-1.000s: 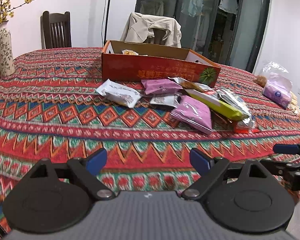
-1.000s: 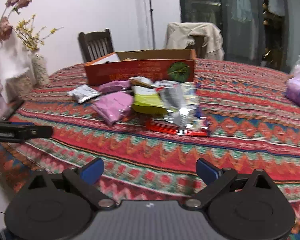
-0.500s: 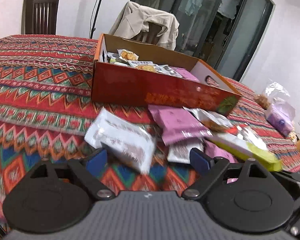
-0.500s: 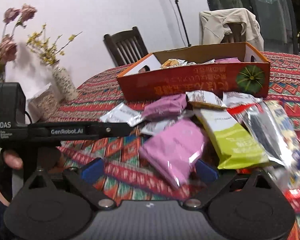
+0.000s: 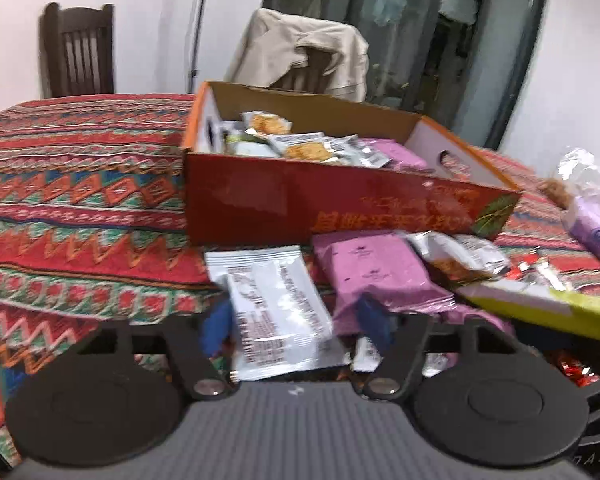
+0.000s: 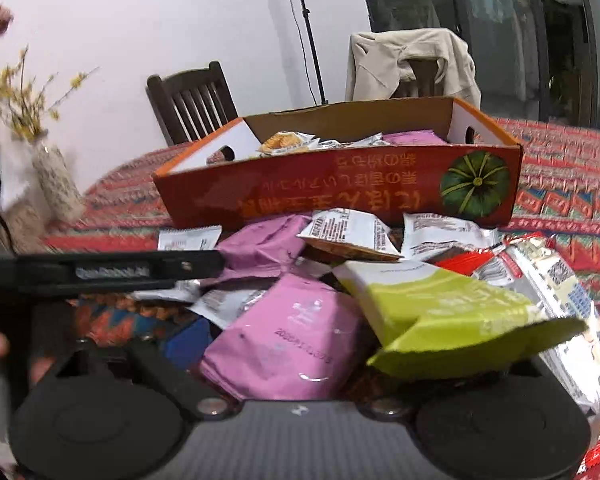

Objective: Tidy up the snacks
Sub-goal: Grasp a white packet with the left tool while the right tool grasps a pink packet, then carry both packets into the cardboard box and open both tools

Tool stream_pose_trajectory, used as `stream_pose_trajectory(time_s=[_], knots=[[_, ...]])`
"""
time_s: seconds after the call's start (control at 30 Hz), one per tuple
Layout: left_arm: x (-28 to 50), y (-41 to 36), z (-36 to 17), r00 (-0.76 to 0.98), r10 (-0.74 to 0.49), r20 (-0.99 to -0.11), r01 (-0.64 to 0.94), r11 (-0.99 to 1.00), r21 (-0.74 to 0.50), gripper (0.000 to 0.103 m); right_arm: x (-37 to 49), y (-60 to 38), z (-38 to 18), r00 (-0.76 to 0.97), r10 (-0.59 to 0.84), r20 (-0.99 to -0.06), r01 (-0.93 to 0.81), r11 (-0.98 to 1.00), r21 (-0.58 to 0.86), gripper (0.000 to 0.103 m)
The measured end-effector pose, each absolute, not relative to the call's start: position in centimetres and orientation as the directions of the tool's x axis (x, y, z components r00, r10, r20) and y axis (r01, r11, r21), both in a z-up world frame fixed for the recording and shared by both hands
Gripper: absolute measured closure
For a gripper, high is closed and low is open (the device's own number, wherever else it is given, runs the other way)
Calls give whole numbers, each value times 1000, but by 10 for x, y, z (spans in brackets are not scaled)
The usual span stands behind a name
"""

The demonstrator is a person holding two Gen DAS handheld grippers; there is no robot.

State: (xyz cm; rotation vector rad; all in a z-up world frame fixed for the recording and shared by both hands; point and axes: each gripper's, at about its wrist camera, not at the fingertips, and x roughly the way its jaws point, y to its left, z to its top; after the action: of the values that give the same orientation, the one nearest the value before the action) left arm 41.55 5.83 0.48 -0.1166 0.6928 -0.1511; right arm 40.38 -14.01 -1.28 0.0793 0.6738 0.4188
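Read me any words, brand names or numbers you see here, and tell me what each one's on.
"DAS", faint: black casing, left wrist view's lower right corner.
"2026", rest blurred: pink packet.
Red box: large upside-down East Asian characters, which I cannot read.
Black bar: label too blurred.
White packet: print too small.

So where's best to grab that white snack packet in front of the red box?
Probably across its narrow width at the near end, coming from the near side: the white packet lies flat, pointing lengthwise at the red box, both long edges exposed.
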Motion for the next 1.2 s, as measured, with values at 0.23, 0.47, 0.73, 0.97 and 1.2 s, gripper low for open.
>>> stream_pose_trajectory(time_s=[0.23, 0.47, 0.73, 0.97, 1.2], knots=[[373, 50, 7, 770, -68, -635, 86, 996, -4, 55, 379, -149, -11, 698, 405, -591, -410, 902, 134, 28], [284, 49, 9, 755, -143, -639, 127, 989, -71, 54, 309, -179, -7, 637, 471, -610, -512, 850, 121, 30], [273, 17, 5, 757, -123, -642, 152, 988, -9, 39, 300, -181, -4, 660, 446, -604, -485, 868, 110, 24], [265, 7, 5, 771, -106, -628, 136, 991, 1, 59, 297, -174, -10, 686, 410, -601, -476, 878, 55, 35], [261, 15, 26, 779, -146, -610, 133, 989, -66, 62, 290, -190, -4, 669, 428, -608, -483, 872, 82, 43]])
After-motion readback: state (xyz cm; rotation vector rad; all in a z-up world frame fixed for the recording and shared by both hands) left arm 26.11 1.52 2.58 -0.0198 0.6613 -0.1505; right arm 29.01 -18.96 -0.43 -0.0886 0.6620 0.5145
